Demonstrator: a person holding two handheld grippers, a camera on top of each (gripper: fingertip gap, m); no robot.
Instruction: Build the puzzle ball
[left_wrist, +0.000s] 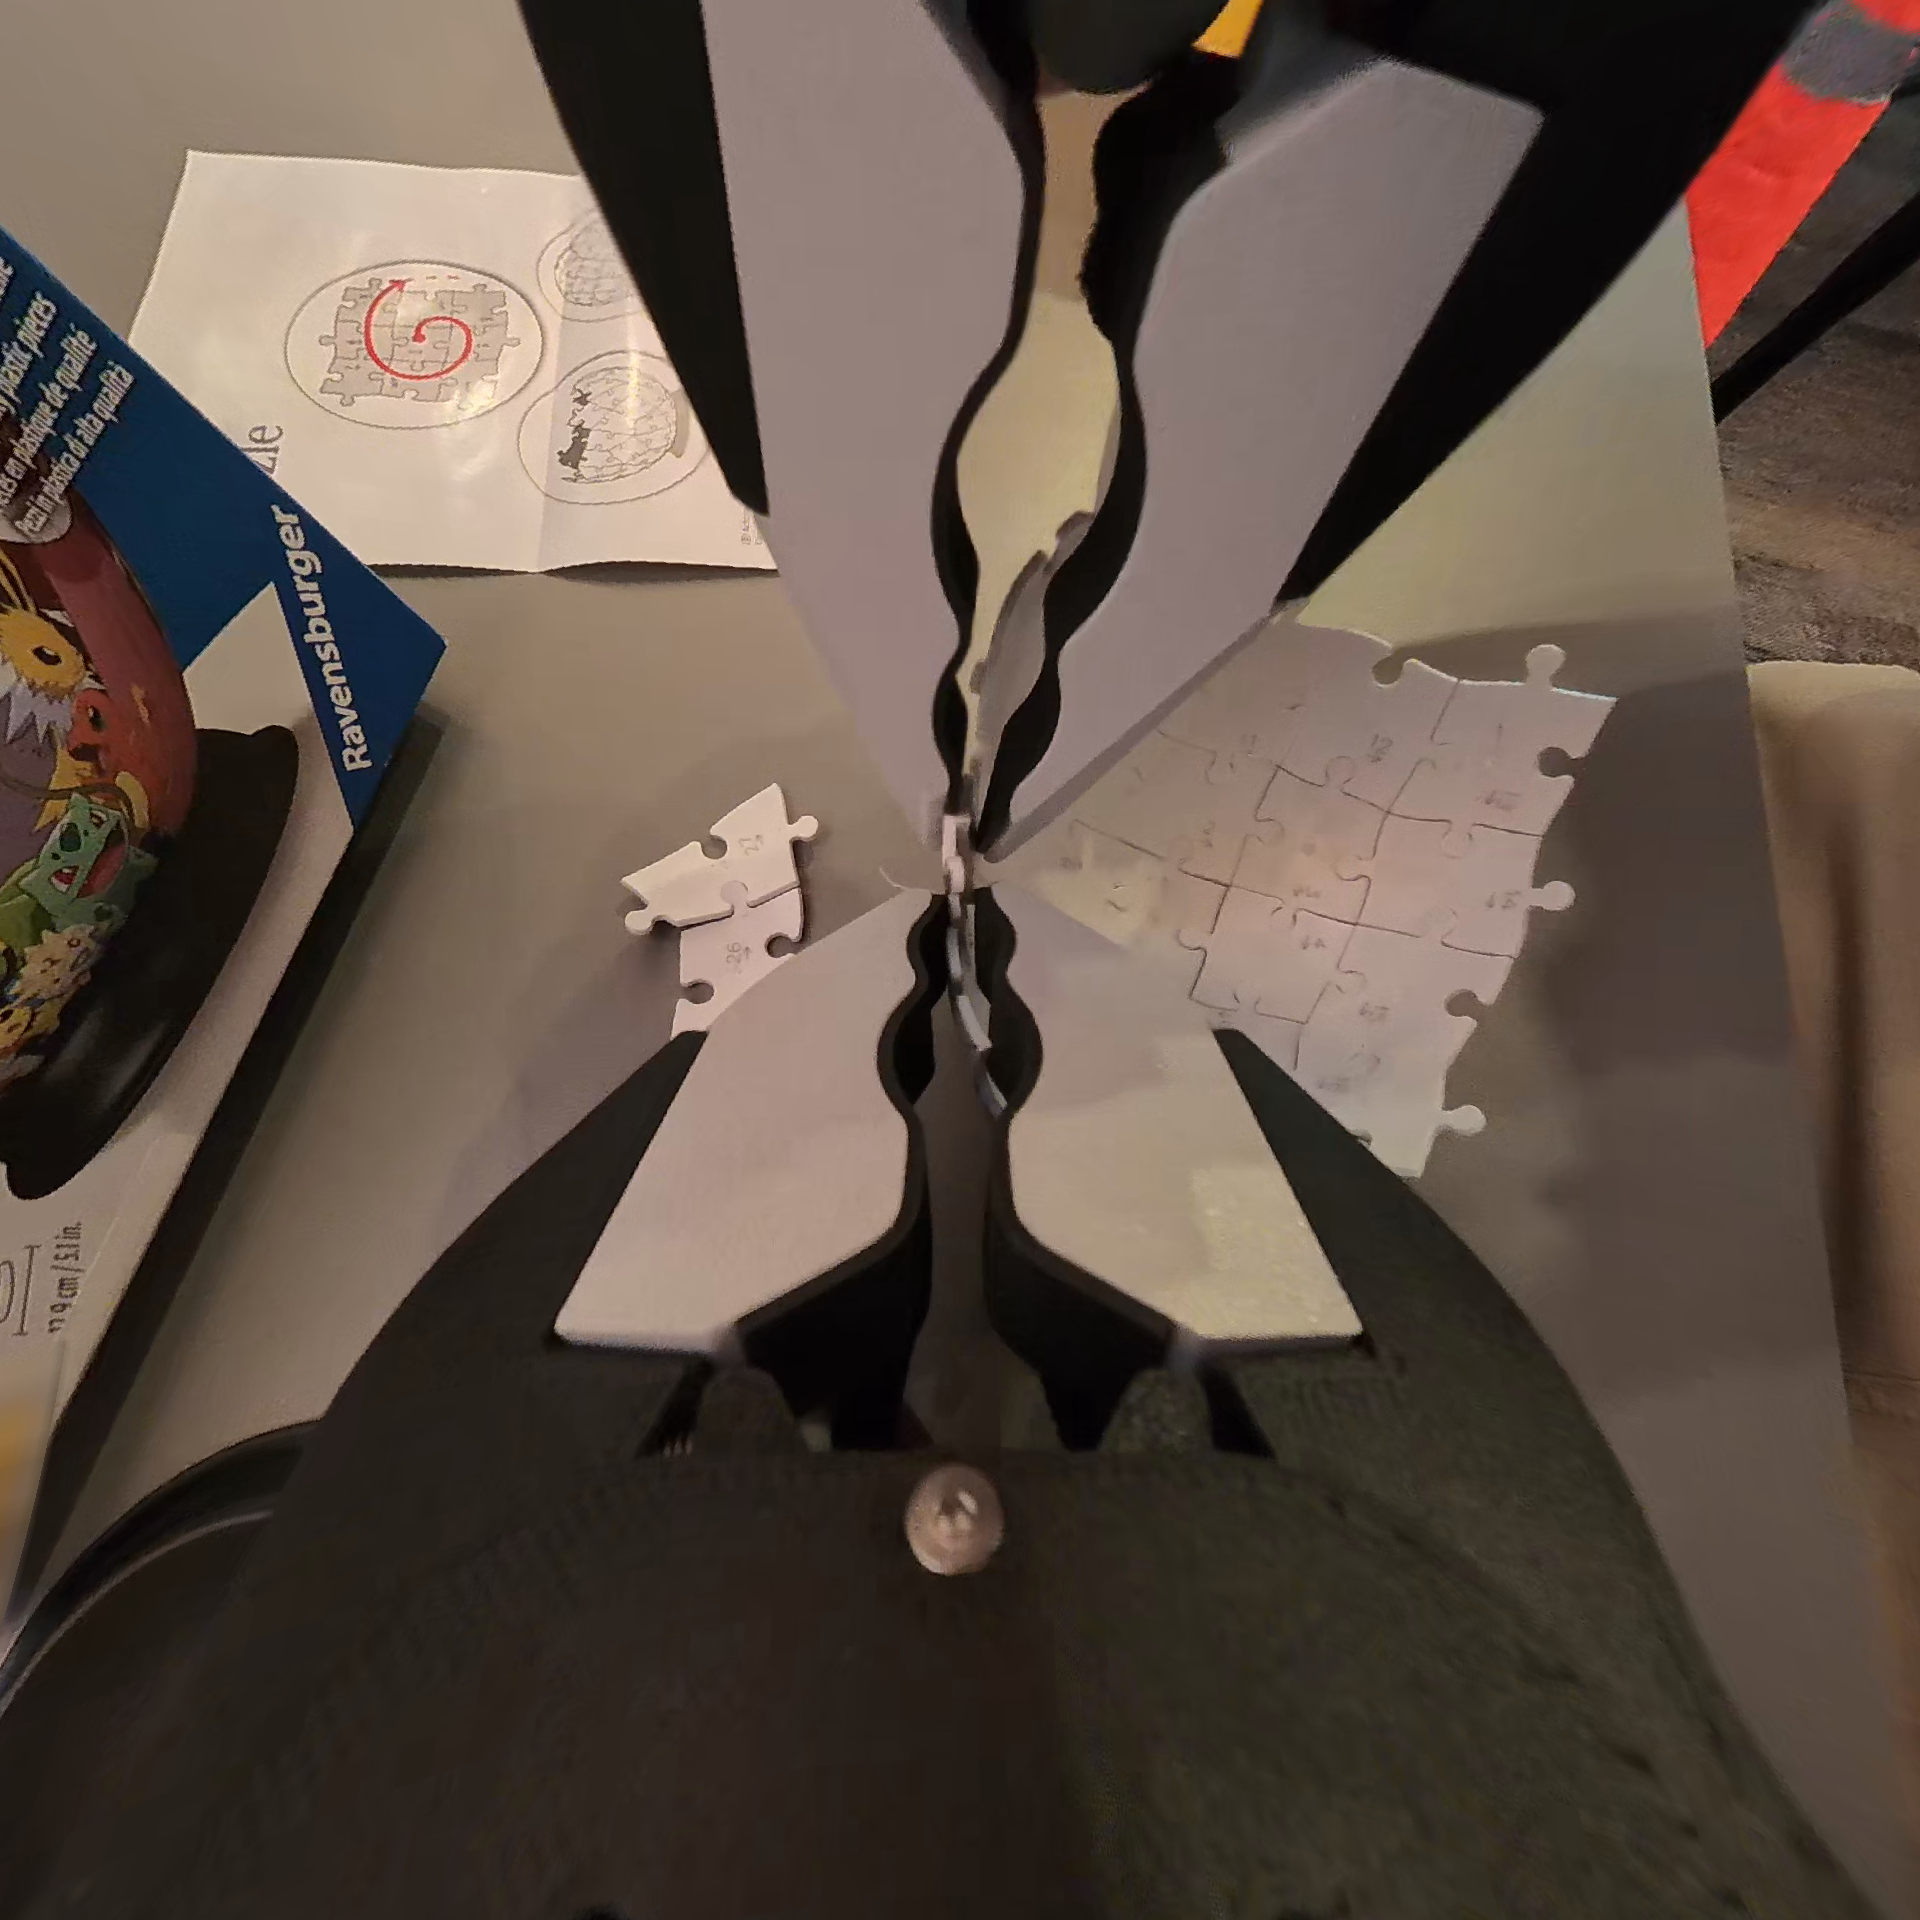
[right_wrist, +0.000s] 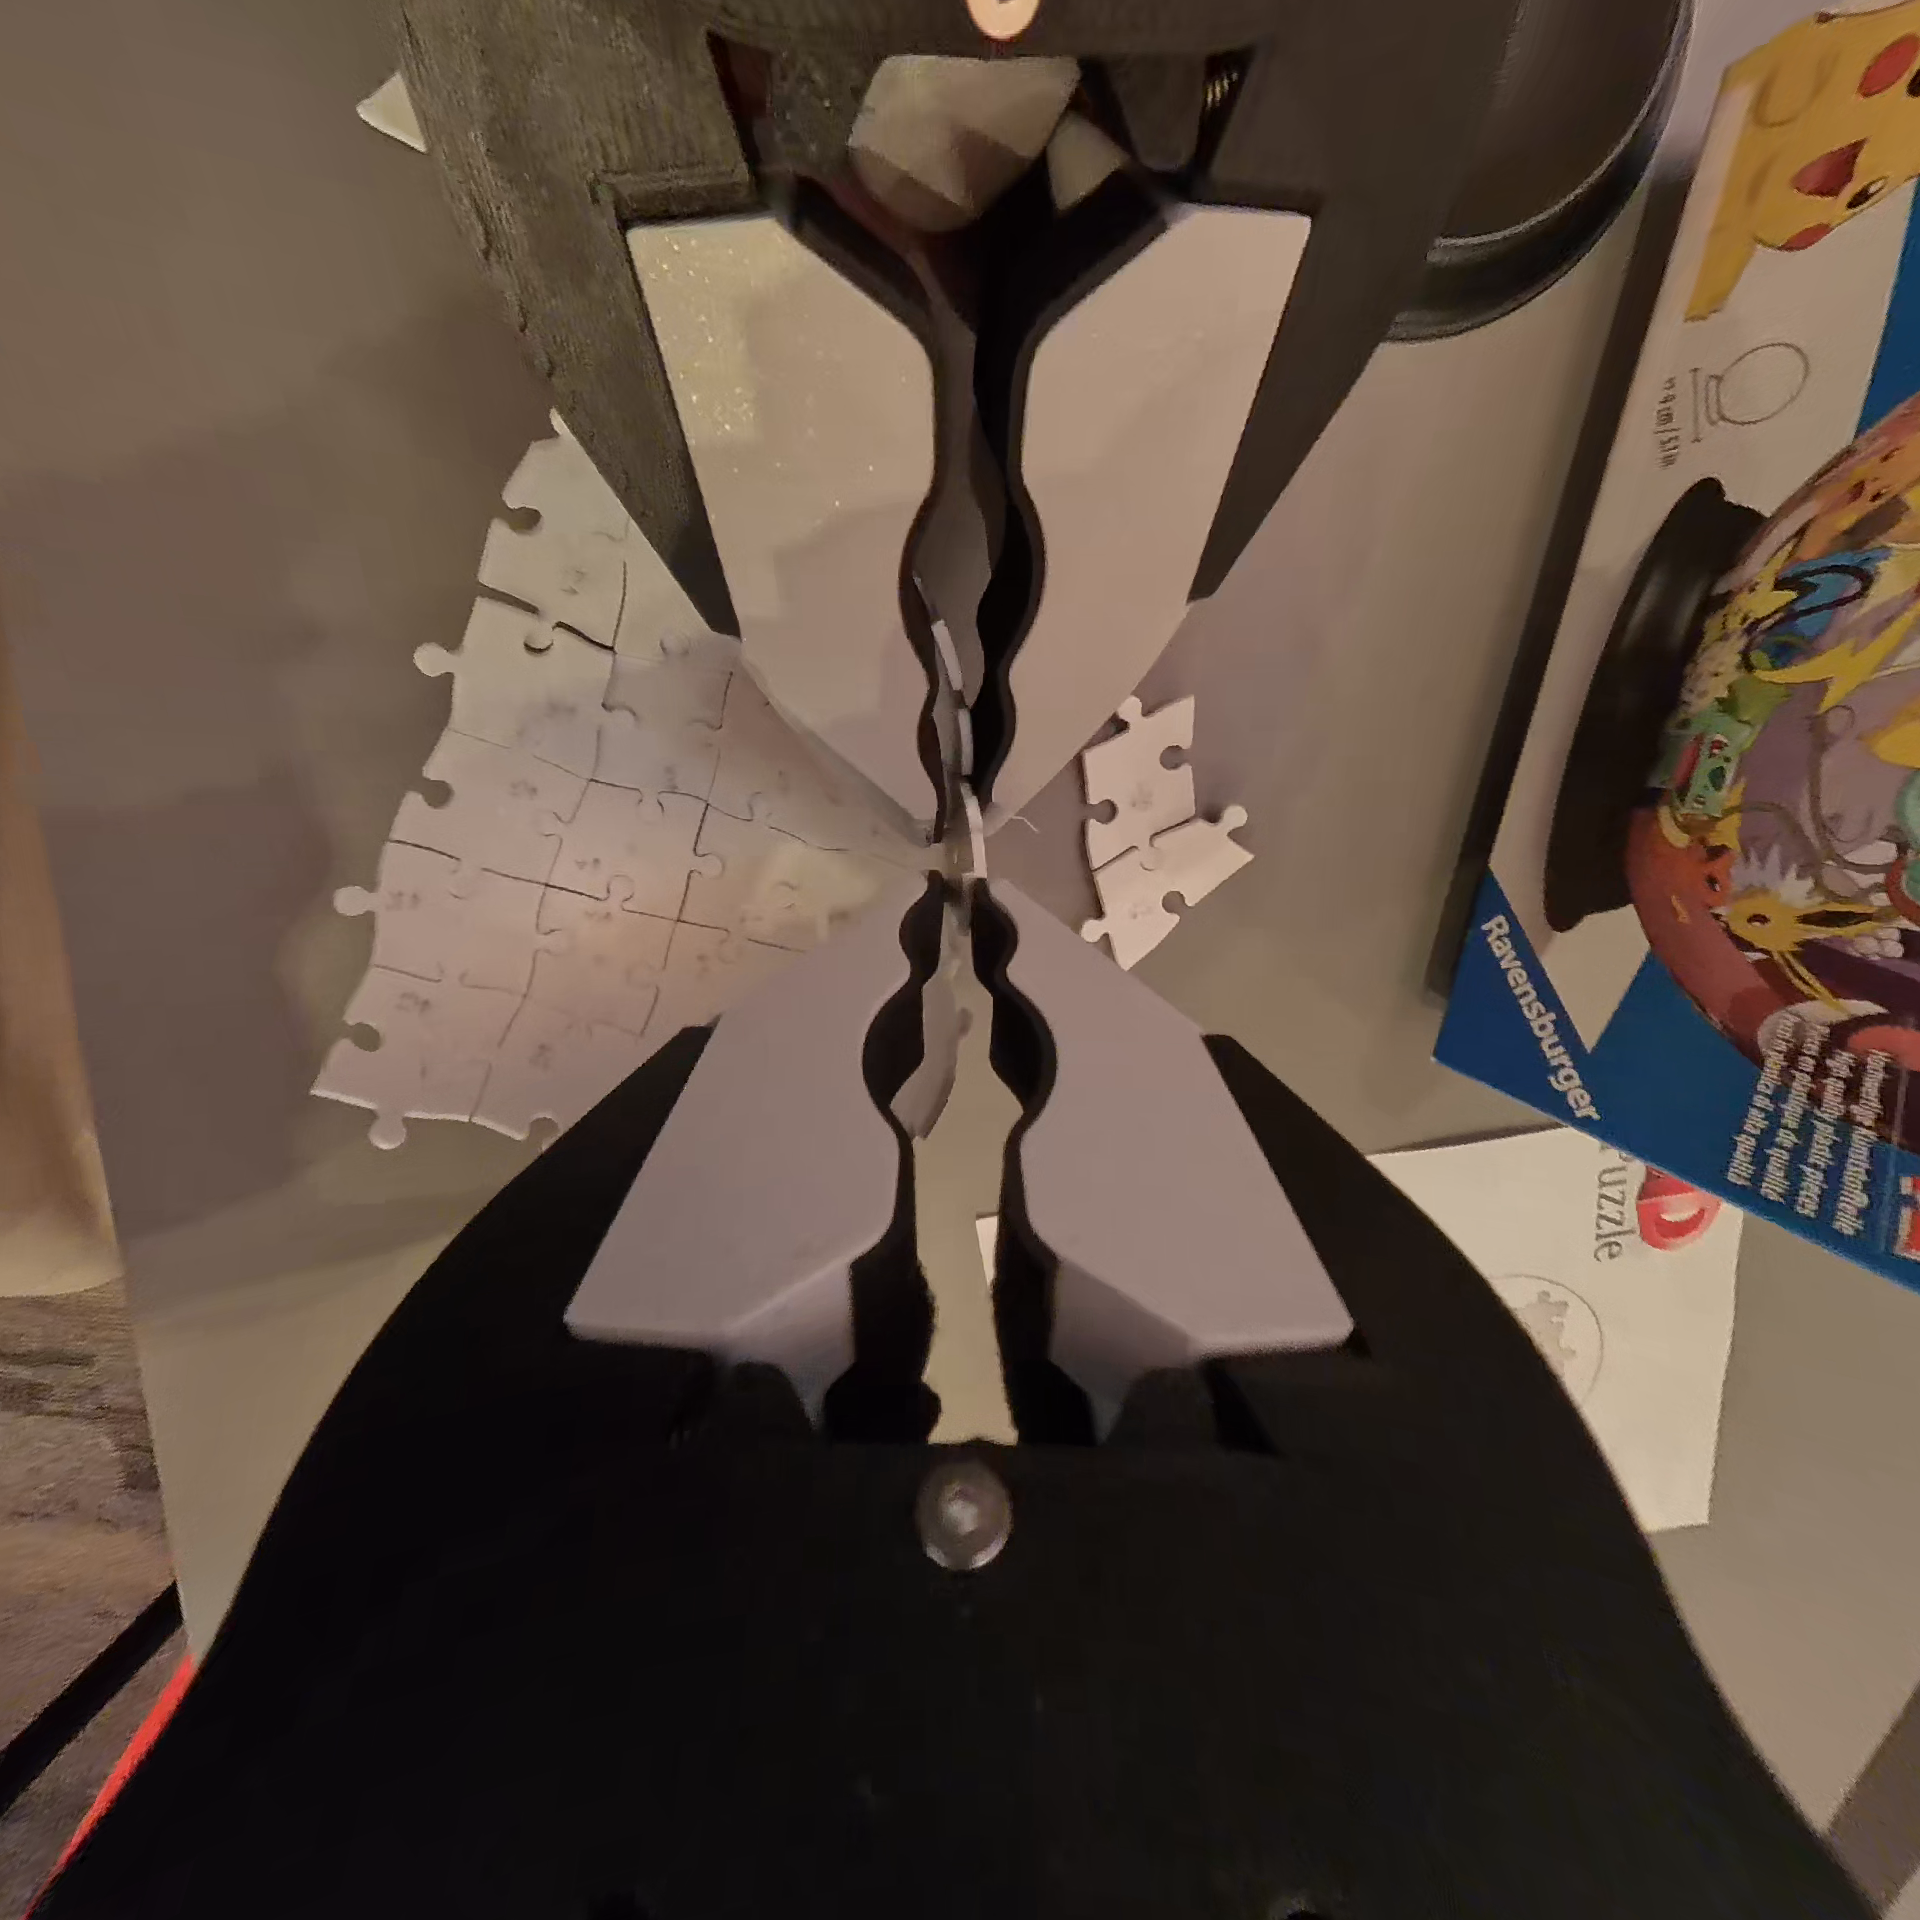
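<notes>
Grey-padded, your two grippers meet tip to tip above the table (left_wrist: 582, 727). Your left gripper (left_wrist: 961, 914) is nearly closed on a thin strip of joined puzzle pieces (left_wrist: 971, 997), held edge-on. Your right gripper (right_wrist: 961, 883) pinches a single piece (right_wrist: 935, 1049) that touches that strip. Below, the assembled white panel (left_wrist: 1351, 894) lies face down, and a small cluster of joined pieces (left_wrist: 727, 894) lies apart from it. Nearby sit the puzzle box (left_wrist: 156, 779) and the instruction sheet (left_wrist: 416, 364).
</notes>
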